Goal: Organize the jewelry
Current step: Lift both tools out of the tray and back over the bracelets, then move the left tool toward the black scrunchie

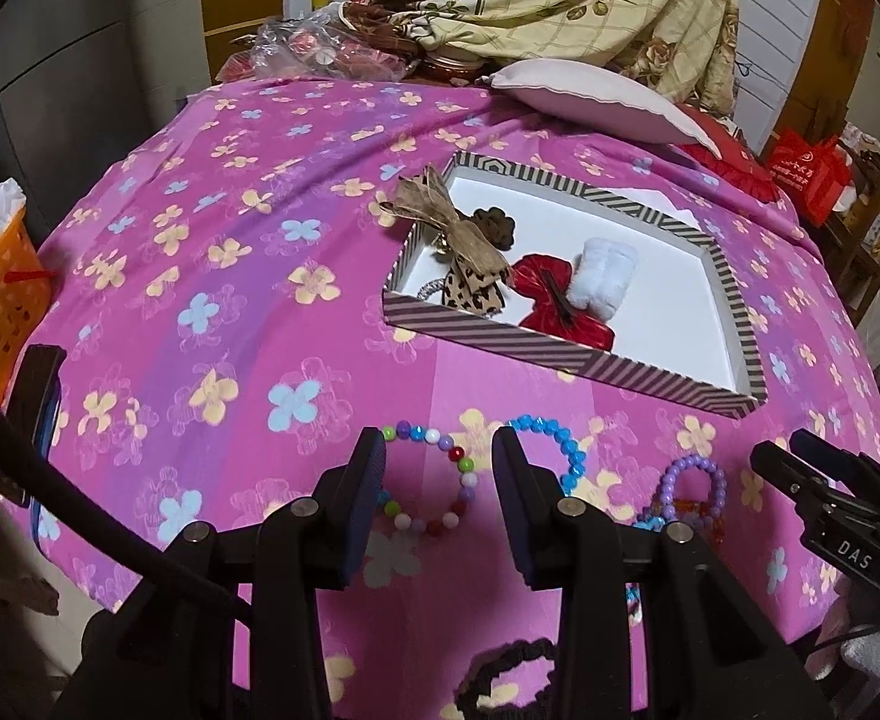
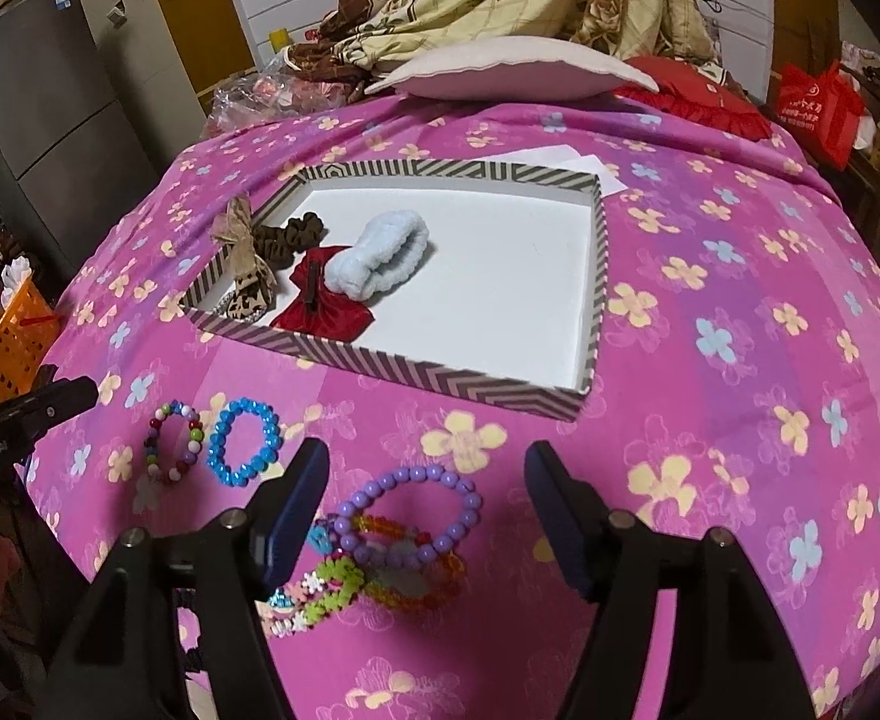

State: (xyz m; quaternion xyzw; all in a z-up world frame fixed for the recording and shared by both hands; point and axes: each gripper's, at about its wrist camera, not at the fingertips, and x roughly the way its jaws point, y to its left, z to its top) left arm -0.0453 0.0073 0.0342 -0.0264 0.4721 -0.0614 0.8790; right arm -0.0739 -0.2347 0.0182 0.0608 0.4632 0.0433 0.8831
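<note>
Nearby, striped box (image 2: 416, 369) beyond bracelets, left gripper (image 1: 437, 468) and right gripper (image 2: 428, 495) jaws spread, empty.

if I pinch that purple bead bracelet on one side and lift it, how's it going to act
The purple bead bracelet is a loop of round beads, so it would probably hang limp and sag. The glossy beads may slip between the pads. It overlaps the orange bead bracelet, which might drag along.
</note>
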